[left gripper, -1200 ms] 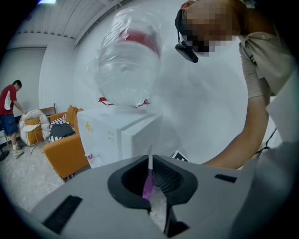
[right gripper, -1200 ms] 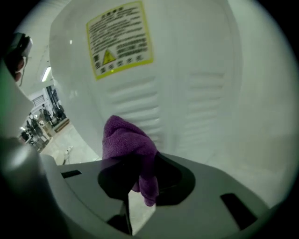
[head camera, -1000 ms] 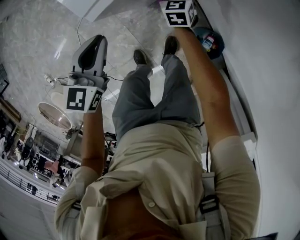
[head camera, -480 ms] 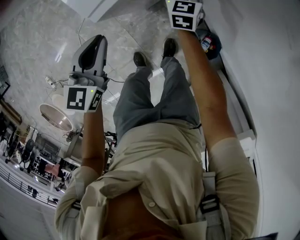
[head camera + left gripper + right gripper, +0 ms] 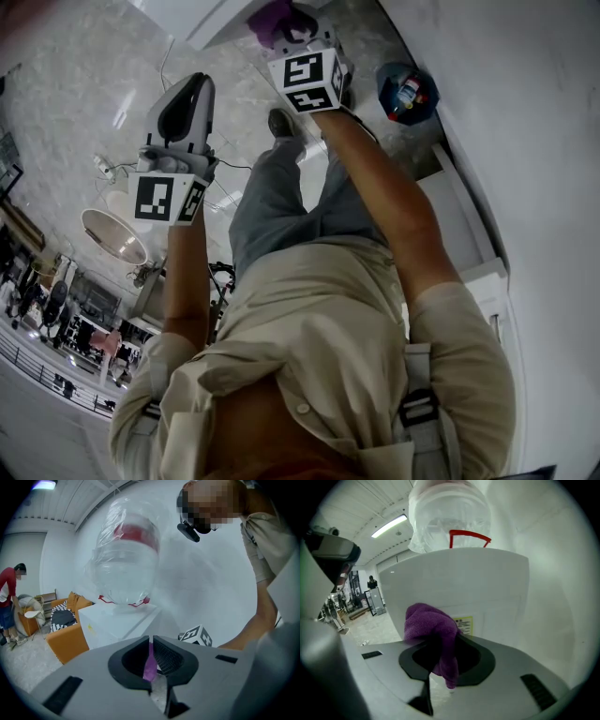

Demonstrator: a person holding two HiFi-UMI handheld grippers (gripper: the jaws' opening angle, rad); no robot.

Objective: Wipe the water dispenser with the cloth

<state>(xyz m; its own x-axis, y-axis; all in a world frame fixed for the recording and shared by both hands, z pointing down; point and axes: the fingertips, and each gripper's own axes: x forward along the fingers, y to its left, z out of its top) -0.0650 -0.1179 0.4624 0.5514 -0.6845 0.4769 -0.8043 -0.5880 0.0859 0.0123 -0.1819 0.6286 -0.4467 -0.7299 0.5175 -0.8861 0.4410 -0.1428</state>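
Right up at the front panel of the water dispenser [image 5: 459, 583], my right gripper [image 5: 443, 660] has its tongs clamped on the purple cloth [image 5: 433, 630]; it's bunched so a fat wad pokes out ahead, ready to rub the white face, I'd guess. My left gripper [image 5: 151, 641] sits off to the side with tongs pressed together on nothing; the purple sliver in the slit looks like the cloth beyond, so I reckon it's just parked clear.

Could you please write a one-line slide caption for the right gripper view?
Right gripper grips a purple cloth in front of the white water dispenser, with its bottle on top.
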